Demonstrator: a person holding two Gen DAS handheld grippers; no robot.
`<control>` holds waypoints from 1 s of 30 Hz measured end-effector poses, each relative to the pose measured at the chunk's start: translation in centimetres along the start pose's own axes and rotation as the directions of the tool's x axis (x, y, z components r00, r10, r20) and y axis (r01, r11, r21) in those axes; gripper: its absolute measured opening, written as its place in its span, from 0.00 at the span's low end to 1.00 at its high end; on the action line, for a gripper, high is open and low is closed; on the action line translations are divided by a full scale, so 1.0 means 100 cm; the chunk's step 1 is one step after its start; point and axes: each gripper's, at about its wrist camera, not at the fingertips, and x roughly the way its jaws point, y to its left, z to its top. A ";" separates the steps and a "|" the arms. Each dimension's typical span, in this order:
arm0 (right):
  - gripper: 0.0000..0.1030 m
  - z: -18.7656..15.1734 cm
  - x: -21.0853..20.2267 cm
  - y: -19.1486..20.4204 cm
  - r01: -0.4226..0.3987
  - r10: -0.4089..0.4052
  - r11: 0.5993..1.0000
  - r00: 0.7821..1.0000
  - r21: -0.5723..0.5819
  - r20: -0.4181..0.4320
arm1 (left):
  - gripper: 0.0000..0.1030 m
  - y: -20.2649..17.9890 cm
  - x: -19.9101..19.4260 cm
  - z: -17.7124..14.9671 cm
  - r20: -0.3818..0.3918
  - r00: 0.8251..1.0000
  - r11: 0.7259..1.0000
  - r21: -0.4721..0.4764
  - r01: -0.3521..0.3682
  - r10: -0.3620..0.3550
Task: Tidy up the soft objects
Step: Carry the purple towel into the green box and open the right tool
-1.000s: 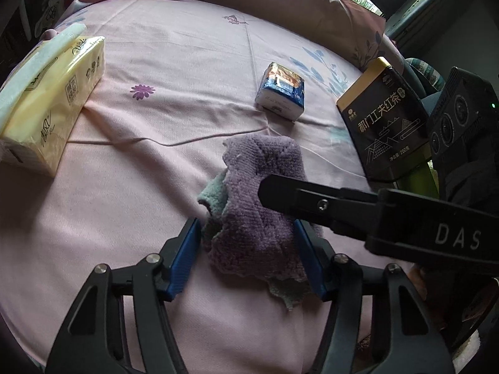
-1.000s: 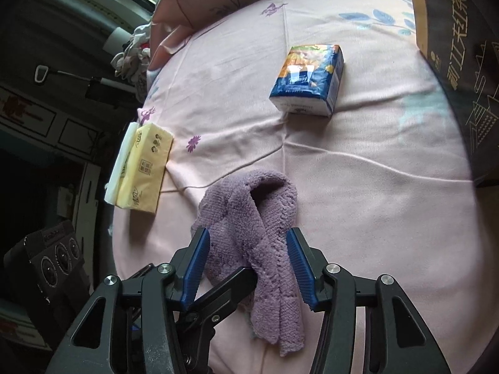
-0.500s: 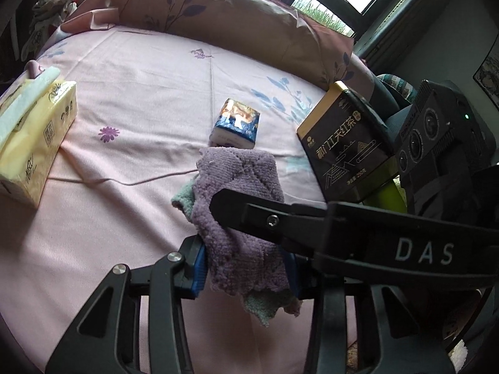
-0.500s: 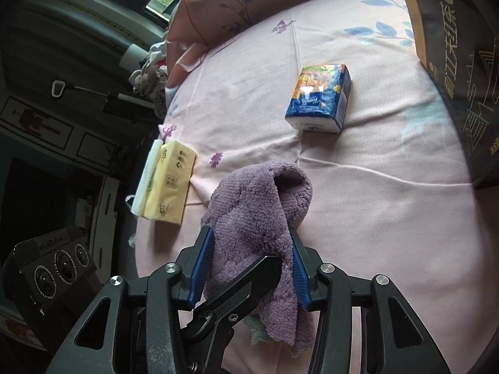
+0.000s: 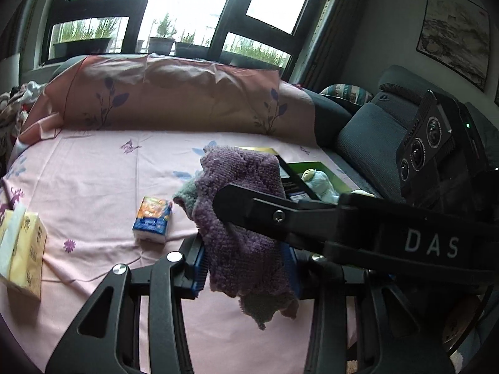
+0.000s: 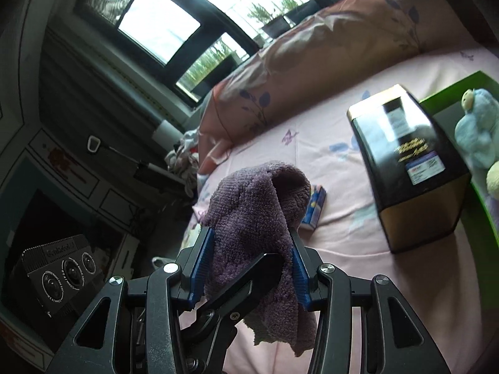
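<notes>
- My left gripper [image 5: 246, 265]: blue-padded jaws are clamping the bunched purple terry-cloth towel [image 5: 243, 218]; they have just been closing on it, the cloth between the pads.
- My right gripper [image 6: 249, 265]: its blue pads are also pressing the same towel [image 6: 259, 218] from both sides, having narrowed slightly; one black finger of this gripper is crossing in front of the cloth in the left view.
- Purple towel: it is hanging clear above the pink floral bedsheet [image 5: 93, 187], its loose ends drooping below my jaws, with a grey-green layer showing at its edge.
- Small blue-and-orange pack of pocket tissues [image 5: 152, 222]: lying on the sheet near the middle of the bed, beside the towel.
- Pale yellow soft pack of facial tissues [image 5: 21, 249]: resting at the bed's left edge.
- Black-and-gold rectangular tea tin [image 6: 408, 168]: standing upright toward the bed's right side.
- Green open box [image 6: 452, 99]: just beside the tin, holding a light blue plush doll [image 6: 477, 124].
</notes>
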 end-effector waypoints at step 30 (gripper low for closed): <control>0.48 0.061 -0.143 -0.180 -0.002 -0.198 0.932 0.835 0.362 0.514 | 0.37 -0.170 0.182 0.056 -0.227 0.897 0.885 0.192 0.423 -0.380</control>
